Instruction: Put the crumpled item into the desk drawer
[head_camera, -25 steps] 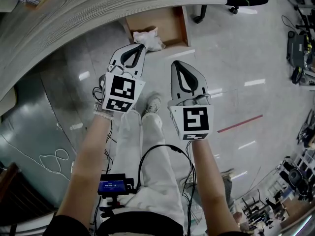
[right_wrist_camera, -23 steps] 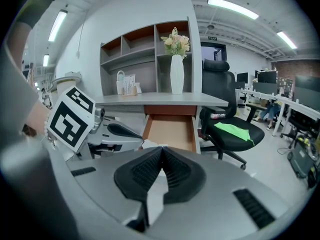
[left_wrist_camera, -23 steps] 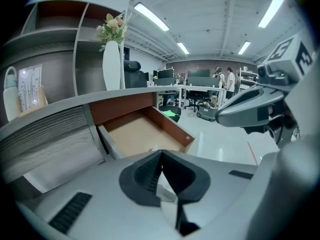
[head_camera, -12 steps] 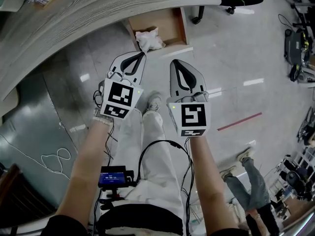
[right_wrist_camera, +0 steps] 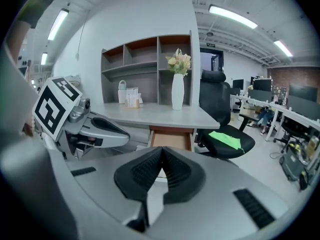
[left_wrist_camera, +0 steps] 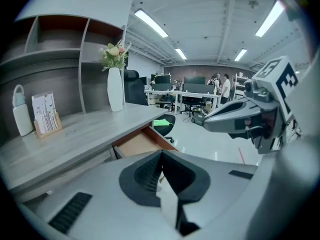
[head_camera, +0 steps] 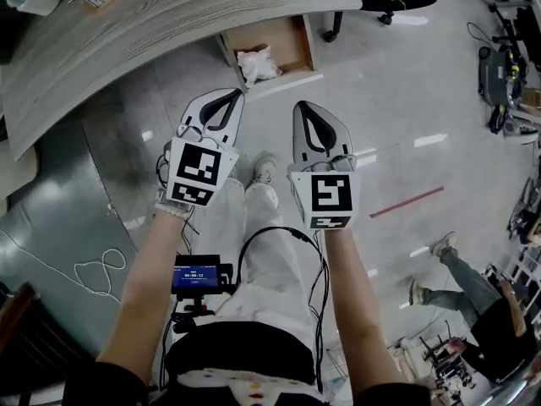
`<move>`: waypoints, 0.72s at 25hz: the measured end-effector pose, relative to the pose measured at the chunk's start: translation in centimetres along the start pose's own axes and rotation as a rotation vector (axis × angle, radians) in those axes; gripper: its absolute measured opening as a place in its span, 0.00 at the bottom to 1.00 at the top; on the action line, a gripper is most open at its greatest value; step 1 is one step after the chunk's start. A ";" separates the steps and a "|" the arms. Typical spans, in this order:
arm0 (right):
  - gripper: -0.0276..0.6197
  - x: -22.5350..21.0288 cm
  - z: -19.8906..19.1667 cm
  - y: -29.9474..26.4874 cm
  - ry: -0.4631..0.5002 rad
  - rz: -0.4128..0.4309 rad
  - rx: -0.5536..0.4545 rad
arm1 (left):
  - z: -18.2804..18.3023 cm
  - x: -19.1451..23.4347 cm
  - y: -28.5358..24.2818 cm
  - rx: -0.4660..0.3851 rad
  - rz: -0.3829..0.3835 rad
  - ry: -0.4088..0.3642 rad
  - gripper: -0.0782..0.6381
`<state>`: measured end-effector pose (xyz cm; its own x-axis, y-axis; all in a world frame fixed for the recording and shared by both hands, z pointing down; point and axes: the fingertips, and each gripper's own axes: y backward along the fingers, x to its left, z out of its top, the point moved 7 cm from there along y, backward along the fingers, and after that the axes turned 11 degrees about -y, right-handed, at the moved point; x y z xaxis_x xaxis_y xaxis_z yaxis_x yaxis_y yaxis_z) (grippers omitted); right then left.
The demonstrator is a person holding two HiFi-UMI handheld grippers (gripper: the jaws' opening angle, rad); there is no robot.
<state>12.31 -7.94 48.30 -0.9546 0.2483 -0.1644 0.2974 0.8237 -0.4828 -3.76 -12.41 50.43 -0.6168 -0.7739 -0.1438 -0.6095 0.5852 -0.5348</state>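
Left tongs point(head_camera: 235, 96) and right tongs point(head_camera: 303, 108) closed, empty; crumpled item point(head_camera: 256, 63) in drawer point(head_camera: 283, 36), clear from head view alone.

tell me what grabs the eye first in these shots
Two grey grippers, the left tongs and the right tongs, fill the middle of the head view side by side, both shut and empty. Beyond them an open wooden drawer under the edge of the desk holds a crumpled white item.
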 end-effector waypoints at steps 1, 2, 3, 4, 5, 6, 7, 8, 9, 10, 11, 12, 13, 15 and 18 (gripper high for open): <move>0.05 0.1 0.4 0.5 0.001 -0.006 -0.002 | 0.4 -0.1 0.6 -0.002 0.002 0.001 0.13; 0.05 0.2 0.7 1.0 0.001 -0.010 -0.006 | 0.8 -0.2 1.3 -0.005 0.004 0.002 0.13; 0.05 0.4 1.2 1.5 0.000 -0.013 -0.010 | 1.3 -0.2 2.0 -0.008 0.007 0.002 0.13; 0.05 0.6 1.6 2.0 -0.001 -0.015 -0.015 | 1.8 -0.3 2.6 -0.011 0.009 0.003 0.13; 0.05 0.7 2.1 2.5 -0.002 -0.017 -0.019 | 2.3 -0.4 3.3 -0.015 0.011 0.003 0.13; 0.05 0.9 2.6 2.9 -0.002 -0.018 -0.024 | 2.8 -0.4 3.9 -0.020 0.013 0.004 0.13; 0.05 1.0 3.0 3.3 -0.001 -0.019 -0.028 | 3.3 -0.4 4.5 -0.025 0.015 0.006 0.13; 0.05 1.2 3.5 3.7 0.000 -0.019 -0.033 | 3.7 -0.5 5.0 -0.029 0.016 0.009 0.13; 0.05 1.5 3.9 4.1 0.001 -0.018 -0.036 | 4.1 -0.5 5.5 -0.033 0.017 0.014 0.13; 0.05 1.8 4.2 4.4 0.003 -0.017 -0.039 | 4.4 -0.6 6.1 -0.037 0.018 0.018 0.13; 0.05 2.1 4.5 4.9 0.005 -0.015 -0.041 | 4.7 -0.7 6.6 -0.040 0.018 0.020 0.13; 0.05 2.4 4.8 5.3 0.007 -0.013 -0.043 | 5.0 -0.8 7.1 -0.042 0.019 0.019 0.13; 0.05 2.7 5.1 5.7 0.008 -0.011 -0.045 | 5.3 -0.8 7.7 -0.044 0.020 0.014 0.13; 0.05 3.2 5.7 6.6 0.009 -0.009 -0.052 | 6.1 -0.8 8.7 -0.052 0.025 0.004 0.13; 0.05 3.7 6.7 7.7 0.008 -0.010 -0.068 | 7.5 -0.5 10.2 -0.073 0.038 -0.007 0.13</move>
<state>11.17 -4.06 38.21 -0.9578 0.2437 -0.1527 0.2863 0.8587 -0.4251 -5.94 -7.82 38.84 -0.6371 -0.7521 -0.1689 -0.6203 0.6303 -0.4670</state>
